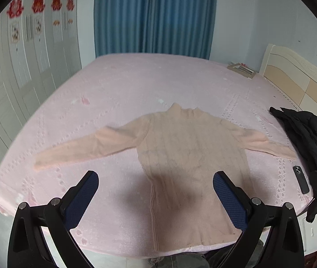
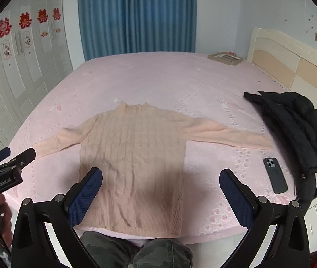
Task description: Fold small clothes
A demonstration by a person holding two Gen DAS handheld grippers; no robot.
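Observation:
A small peach ribbed sweater (image 1: pixel 187 154) lies flat on the pink bed, collar away from me, both sleeves spread out sideways, hem at the near edge. It also shows in the right wrist view (image 2: pixel 133 154). My left gripper (image 1: pixel 156 178) is open and empty, held above the sweater's lower left part. My right gripper (image 2: pixel 160 176) is open and empty above the sweater's lower right part. The left gripper (image 2: pixel 13 156) also shows at the left edge of the right wrist view.
The pink bed (image 2: pixel 158 78) fills both views. A black jacket (image 2: pixel 296 120) lies at the bed's right edge, beside a dark phone (image 2: pixel 275 175). A picture frame (image 2: pixel 225 58) lies at the far right corner. A headboard stands right, wardrobes left.

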